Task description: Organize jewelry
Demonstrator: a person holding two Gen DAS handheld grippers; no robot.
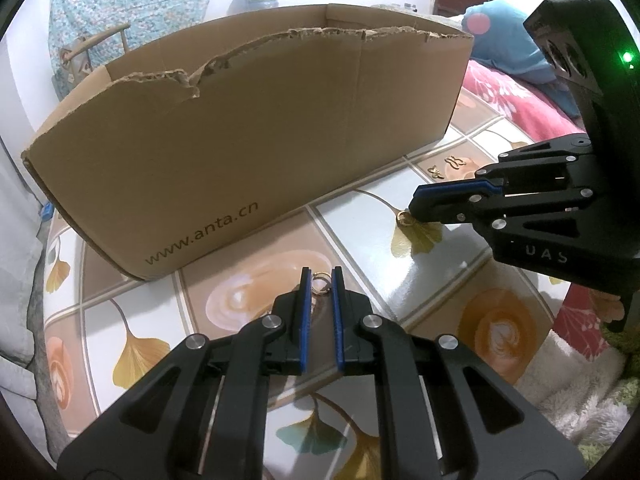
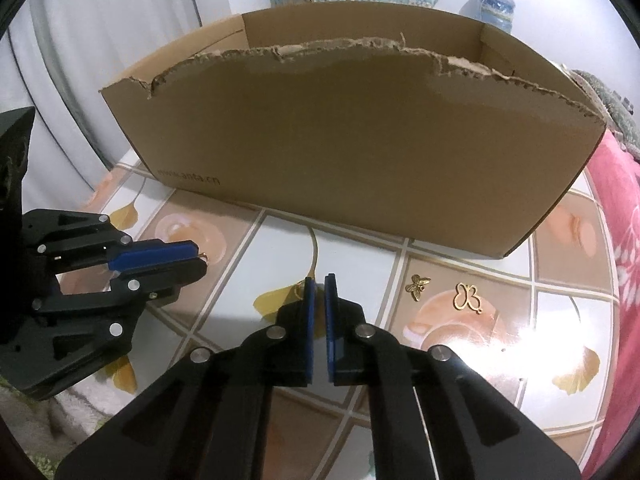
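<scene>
So the left gripper [image 1: 320, 276] has a small gold ring [image 1: 320, 282] pinched right at its fingertips, pads pressing on it from both sides. The right gripper [image 2: 319, 280] is closed down too, jaws nearly together, with a little gold piece [image 1: 405, 217] at its tip. From the left wrist view it looks caught there, just above the table [image 1: 360, 216] and its tile-pattern cover, but I can't tell how firm that grip is, since in the right wrist view only a sliver of gold peeks out beside the left finger.

What the next move hangs on, I'd guess, is the cardboard box [image 2: 360, 128]. It sits straight ahead of both grippers toward the table's far edge, long side facing them, with the torn near wall standing taller than the fingertips. So either piece has to go up and over that ragged rim, not just forward. Both hands look about equally near it.

Still loose on the table are two butterfly charms, a solid one [image 2: 417, 285] and an outline one [image 2: 467, 297]. They lie just beside each other, off to the right of the right gripper's tips, between it and the box's right corner, so they're clearly the right hand's job.
</scene>
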